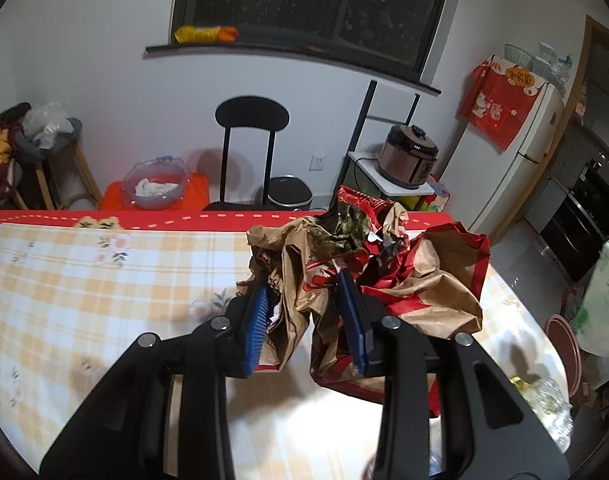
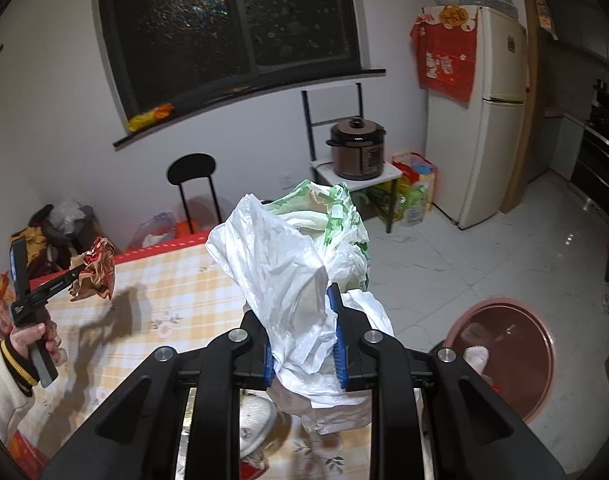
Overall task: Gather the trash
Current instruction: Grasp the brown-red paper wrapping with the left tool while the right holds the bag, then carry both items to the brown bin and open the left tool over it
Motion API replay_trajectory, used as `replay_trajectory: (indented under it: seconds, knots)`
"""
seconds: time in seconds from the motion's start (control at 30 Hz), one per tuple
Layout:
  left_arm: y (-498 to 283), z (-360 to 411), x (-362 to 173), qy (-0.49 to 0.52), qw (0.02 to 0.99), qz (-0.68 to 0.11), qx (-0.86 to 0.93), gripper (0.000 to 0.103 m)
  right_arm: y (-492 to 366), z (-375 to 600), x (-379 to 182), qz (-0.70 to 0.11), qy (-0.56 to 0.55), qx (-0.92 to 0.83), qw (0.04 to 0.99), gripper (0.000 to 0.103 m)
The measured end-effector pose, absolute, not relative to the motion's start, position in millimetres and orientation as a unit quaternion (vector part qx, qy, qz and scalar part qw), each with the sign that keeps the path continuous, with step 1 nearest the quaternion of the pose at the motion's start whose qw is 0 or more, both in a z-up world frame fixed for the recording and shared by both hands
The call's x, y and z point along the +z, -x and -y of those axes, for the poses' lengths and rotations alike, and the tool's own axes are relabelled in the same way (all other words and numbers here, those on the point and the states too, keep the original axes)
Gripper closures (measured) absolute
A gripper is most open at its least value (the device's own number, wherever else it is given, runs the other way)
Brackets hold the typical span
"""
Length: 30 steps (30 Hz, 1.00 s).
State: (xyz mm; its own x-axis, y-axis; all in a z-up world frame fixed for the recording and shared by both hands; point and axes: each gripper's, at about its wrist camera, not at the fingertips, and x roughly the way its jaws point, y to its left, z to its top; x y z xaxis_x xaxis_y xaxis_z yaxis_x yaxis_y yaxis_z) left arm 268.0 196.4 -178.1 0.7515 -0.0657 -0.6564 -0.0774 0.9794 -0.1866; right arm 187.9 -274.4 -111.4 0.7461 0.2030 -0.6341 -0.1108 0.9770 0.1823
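I can make out little legible text. Far beyond my right gripper's (image 2: 302, 322) fingers, upper right, the red cloth (image 2: 444, 62) hanging on the refrigerator (image 2: 500, 120) bears an orange label (image 2: 453, 14) with characters too blurred to read. On the left gripper's (image 2: 74, 280) arm there is small white lettering, unreadable.

The right gripper (image 2: 302, 320) is clamped on a white plastic bag (image 2: 288, 276), which bulges up above the blue pads (image 2: 336, 320) and hangs crumpled below them, over the checked tablecloth (image 2: 176, 280). Far left of the fingers, a hand (image 2: 34, 338) in a cream sleeve holds the left gripper (image 2: 76, 276), its tips closed on crumpled red-and-brown paper (image 2: 96, 270) raised off the table. To the right of the fingers, down on the tiled floor, sits a round pink bin (image 2: 540, 384).
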Motion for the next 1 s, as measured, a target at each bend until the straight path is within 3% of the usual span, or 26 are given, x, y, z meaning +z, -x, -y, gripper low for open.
replay_trajectory:
  seconds: [0.23,0.5,1.0]
  knots:
    - [-199.4,-148.7,-126.8,0.090,0.939,-0.332,0.002,0.067,-172.7,305.6,-101.1,-0.326,-0.089,0.130,0.932,0.081]
    - [-140.3,-30.5,-84.5,0.091,0.944,-0.316,-0.010,0.066,-145.5,402.2,-85.5,-0.312,-0.110,0.148,0.932,0.081]
    - [-148.5,235.0,-105.9,0.058,0.926,-0.351,-0.129,0.066,-83.9,601.8,-93.2,-0.293,-0.159,0.079,0.939,0.081]
